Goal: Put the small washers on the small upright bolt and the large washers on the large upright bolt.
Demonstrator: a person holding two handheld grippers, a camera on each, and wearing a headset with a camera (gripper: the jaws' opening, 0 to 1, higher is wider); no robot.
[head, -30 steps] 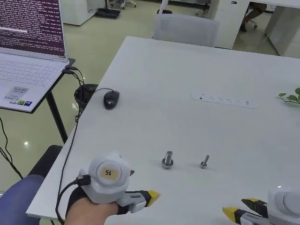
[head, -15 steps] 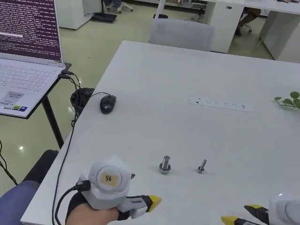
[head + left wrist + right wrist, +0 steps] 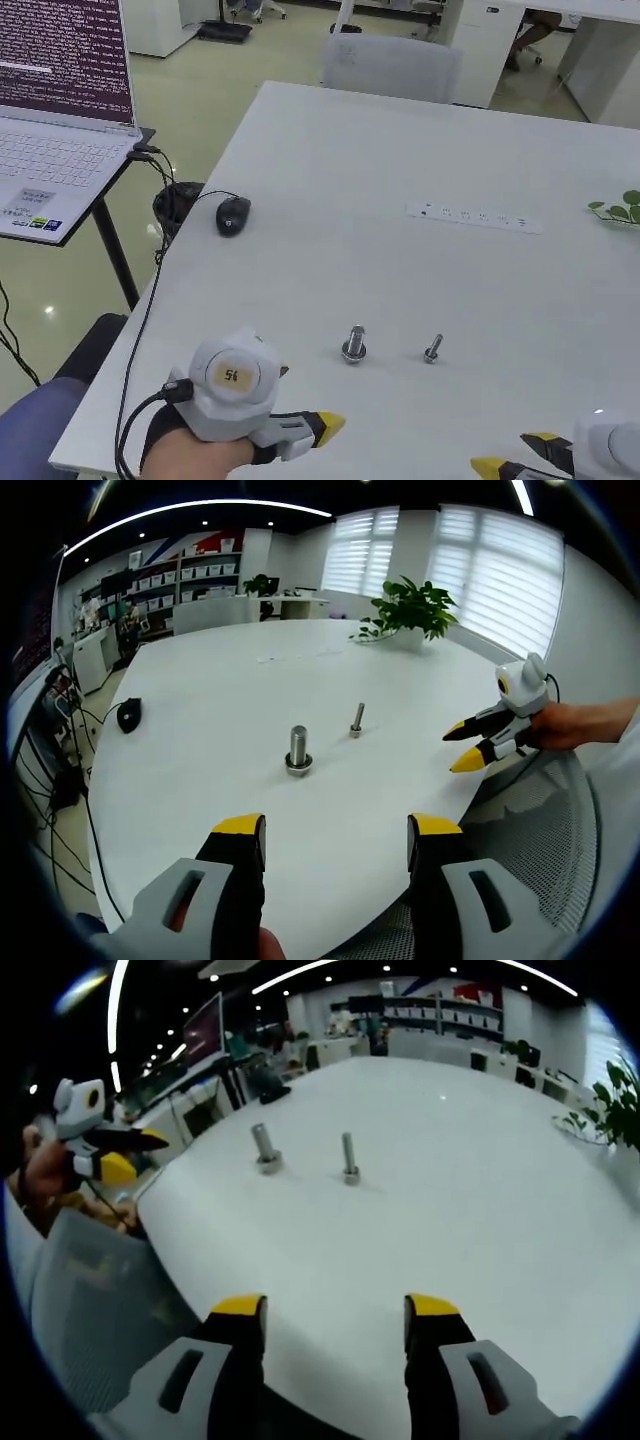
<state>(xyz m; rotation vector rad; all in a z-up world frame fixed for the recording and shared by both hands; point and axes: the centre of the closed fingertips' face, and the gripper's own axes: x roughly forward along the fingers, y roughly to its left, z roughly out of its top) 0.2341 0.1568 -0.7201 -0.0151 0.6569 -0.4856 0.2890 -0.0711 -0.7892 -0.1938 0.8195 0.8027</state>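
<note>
Bolts first: the large upright bolt and small upright bolt stand close together on the white table, towards its front edge, a bit beyond the two grippers. The left gripper has its jaws spread wide w/ nothing in them. The right gripper is the same, wide apart & empty. Both hover by the table edge, well short of the bolts. As for washers, I can't spot any loose ones on the tabletop tbh. Each bolt has a wider ring at its foot, maybe the bolt head, maybe washers already on, too small to tell. Imo they'd be light, stiff, thin steel and pretty slick, and lying flat they give the jaws almost nothing. So pinch across the outer rim, maybe tip one up on edge first. The bolts prob just balance on their heads, esp. the small one, so drop each washer straight down over the tip w/o any sideways nudge. The mouse and power strip are well away, no issue.
</note>
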